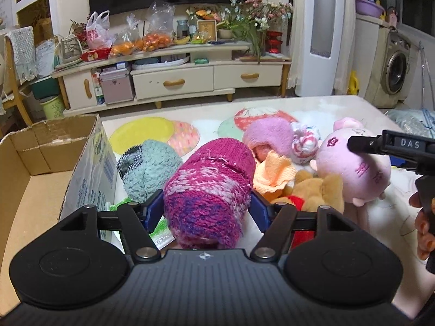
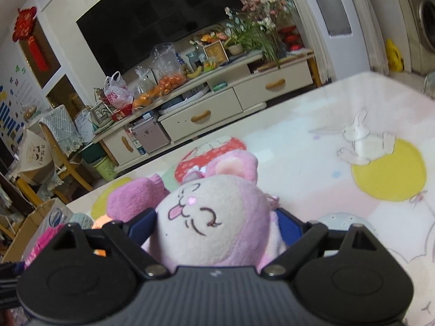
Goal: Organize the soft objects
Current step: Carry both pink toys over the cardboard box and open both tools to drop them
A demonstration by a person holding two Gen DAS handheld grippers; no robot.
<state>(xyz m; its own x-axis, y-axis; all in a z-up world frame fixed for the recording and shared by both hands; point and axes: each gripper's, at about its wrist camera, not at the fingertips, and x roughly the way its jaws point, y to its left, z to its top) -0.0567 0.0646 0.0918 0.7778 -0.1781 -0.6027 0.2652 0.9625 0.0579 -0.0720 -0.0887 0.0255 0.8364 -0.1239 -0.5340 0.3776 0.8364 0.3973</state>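
box at 9 o'clock, on table | left claw clamped on knit roll, just right of box | right claw clamped on pink plush, at 3 o'clock

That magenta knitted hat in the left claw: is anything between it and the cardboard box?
Nothing visible does. The magenta knitted hat sits between the left gripper's fingers, and the open cardboard box stands just left of it. The teal hat lies farther back, off that path.
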